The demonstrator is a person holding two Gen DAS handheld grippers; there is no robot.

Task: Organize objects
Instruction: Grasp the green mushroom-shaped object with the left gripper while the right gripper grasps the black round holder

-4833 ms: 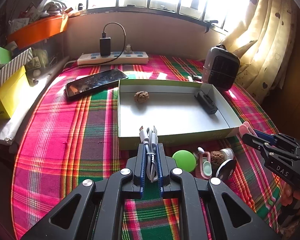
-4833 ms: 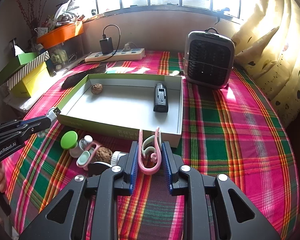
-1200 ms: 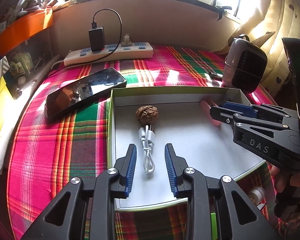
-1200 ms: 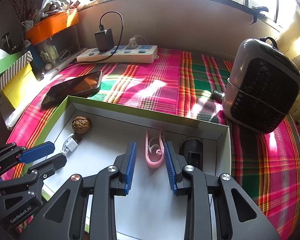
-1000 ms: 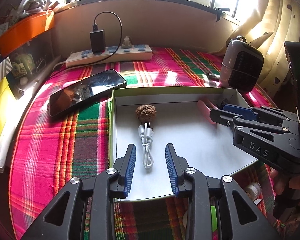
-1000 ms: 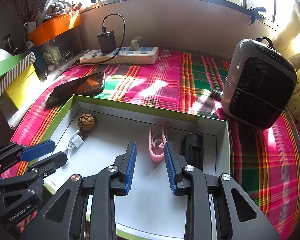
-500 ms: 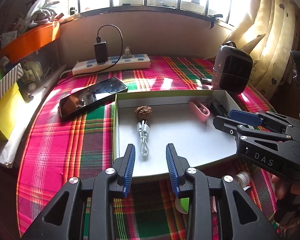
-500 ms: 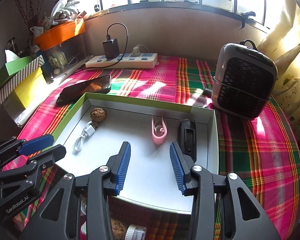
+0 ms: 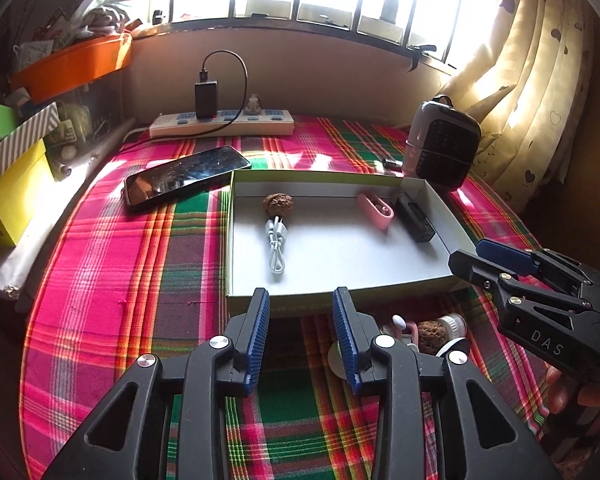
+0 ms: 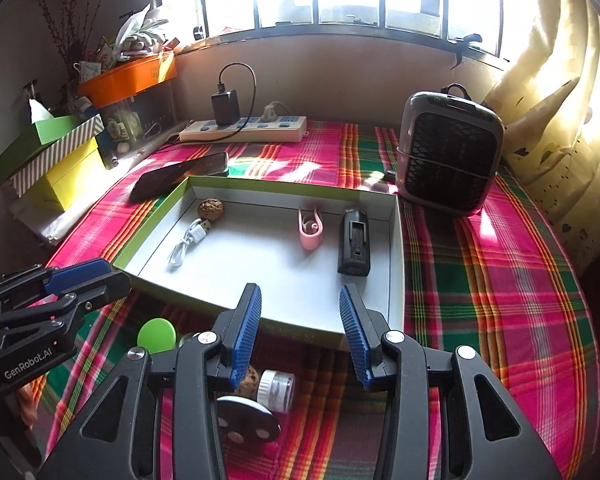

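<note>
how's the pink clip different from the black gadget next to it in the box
The pink clip is pale pink with an open loop shape and two thin prongs; the black gadget is a solid dark block. The clip is the shorter of the two, and the gadget runs closer to the near side of the box. Both lie flat, side by side, on the white floor near the box's right wall.

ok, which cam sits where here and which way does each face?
Left wrist: on the left gripper, angled down at the tray from its near left; open empty jaws, the right gripper and fingertips at right.
Right wrist: on the right gripper, angled down at the tray from its near right; open empty jaws, the left gripper at left.
Shared: tray, walnut, white cable, pink clip, phone, power strip.
</note>
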